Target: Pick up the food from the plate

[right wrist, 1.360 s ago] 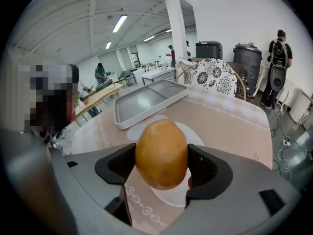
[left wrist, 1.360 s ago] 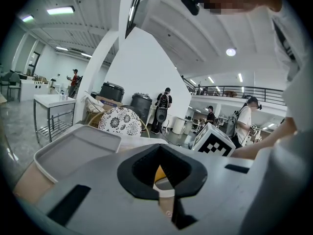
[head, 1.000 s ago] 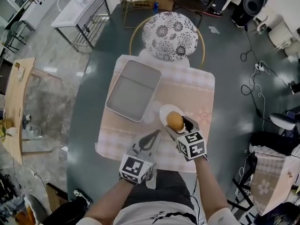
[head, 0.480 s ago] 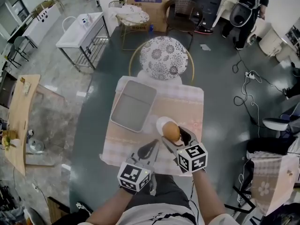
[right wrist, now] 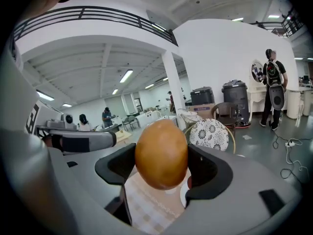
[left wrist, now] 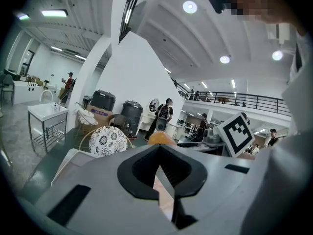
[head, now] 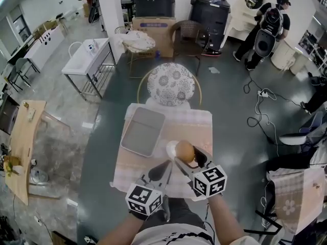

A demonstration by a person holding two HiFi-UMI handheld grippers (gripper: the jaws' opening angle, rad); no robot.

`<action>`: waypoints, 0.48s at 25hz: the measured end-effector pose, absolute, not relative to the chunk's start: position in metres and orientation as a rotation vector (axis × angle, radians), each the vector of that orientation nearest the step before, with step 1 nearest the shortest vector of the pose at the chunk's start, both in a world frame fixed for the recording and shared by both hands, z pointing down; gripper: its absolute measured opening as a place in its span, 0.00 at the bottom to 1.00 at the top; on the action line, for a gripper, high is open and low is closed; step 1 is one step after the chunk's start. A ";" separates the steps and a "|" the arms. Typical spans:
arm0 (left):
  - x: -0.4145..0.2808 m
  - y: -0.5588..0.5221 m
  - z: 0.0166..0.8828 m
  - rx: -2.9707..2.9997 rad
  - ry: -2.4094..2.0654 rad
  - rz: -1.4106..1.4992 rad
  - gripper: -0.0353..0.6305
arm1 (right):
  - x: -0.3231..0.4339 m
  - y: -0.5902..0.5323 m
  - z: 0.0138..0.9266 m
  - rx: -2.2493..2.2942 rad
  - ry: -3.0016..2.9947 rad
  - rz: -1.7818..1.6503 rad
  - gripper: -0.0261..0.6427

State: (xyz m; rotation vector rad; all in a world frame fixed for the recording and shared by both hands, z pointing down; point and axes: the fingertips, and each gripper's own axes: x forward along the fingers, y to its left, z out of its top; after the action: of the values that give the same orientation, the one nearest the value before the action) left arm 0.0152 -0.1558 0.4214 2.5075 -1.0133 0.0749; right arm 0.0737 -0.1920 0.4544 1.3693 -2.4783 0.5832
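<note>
A round orange-brown piece of food (head: 185,151) is clamped between the two jaws of my right gripper (head: 187,155), over the right part of a small white plate (head: 170,148). In the right gripper view the food (right wrist: 161,153) fills the gap between the black pads (right wrist: 208,173), and the pink checked cloth lies below it. My left gripper (head: 167,166) points at the plate from the near side, jaws together and empty. In the left gripper view the food (left wrist: 160,138) shows just past the jaw tips of that gripper (left wrist: 159,166).
A grey metal tray (head: 143,130) lies on the cloth-covered table (head: 200,129) left of the plate. A chair with a patterned round cushion (head: 170,83) stands at the table's far edge. People, bins and cables stand on the floor further off.
The head view has tipped up and shows more of the room. My right gripper keeps its hold on the food, which now sits off the plate's centre, toward its right.
</note>
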 end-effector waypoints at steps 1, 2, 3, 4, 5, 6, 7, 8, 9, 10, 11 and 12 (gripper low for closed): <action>0.014 -0.154 0.416 2.510 -1.014 0.075 0.06 | 0.073 -0.189 0.445 1.380 -2.491 0.576 0.51; 0.013 -0.153 0.410 2.510 -1.014 0.076 0.06 | 0.073 -0.186 0.436 1.390 -2.505 0.568 0.51; 0.012 -0.152 0.405 2.511 -1.016 0.078 0.06 | 0.072 -0.183 0.426 1.399 -2.518 0.558 0.51; 0.011 -0.151 0.400 2.514 -1.018 0.077 0.06 | 0.071 -0.181 0.417 1.409 -2.531 0.543 0.51; 0.010 -0.151 0.394 2.519 -1.021 0.074 0.06 | 0.071 -0.179 0.408 1.420 -2.544 0.528 0.51; 0.009 -0.151 0.388 2.525 -1.023 0.067 0.06 | 0.071 -0.177 0.398 1.430 -2.557 0.513 0.51; 0.008 -0.151 0.382 2.531 -1.023 0.058 0.06 | 0.072 -0.176 0.388 1.441 -2.571 0.500 0.51; 0.008 -0.151 0.376 2.538 -1.022 0.049 0.06 | 0.072 -0.175 0.379 1.451 -2.584 0.486 0.51; 0.008 -0.151 0.370 2.545 -1.021 0.040 0.06 | 0.073 -0.174 0.370 1.459 -2.596 0.470 0.51; 0.008 -0.152 0.364 2.551 -1.023 0.032 0.06 | 0.074 -0.173 0.361 1.467 -2.606 0.451 0.51; 0.008 -0.153 0.358 2.557 -1.026 0.023 0.06 | 0.074 -0.173 0.353 1.475 -2.614 0.431 0.51; 0.008 -0.155 0.352 2.562 -1.029 0.015 0.06 | 0.073 -0.173 0.345 1.482 -2.622 0.412 0.51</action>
State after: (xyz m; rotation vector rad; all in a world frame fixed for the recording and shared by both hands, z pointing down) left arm 0.0075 -0.1548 0.3520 2.5619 -1.0294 0.0151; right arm 0.0731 -0.1731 0.3450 1.4818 -2.6223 0.4115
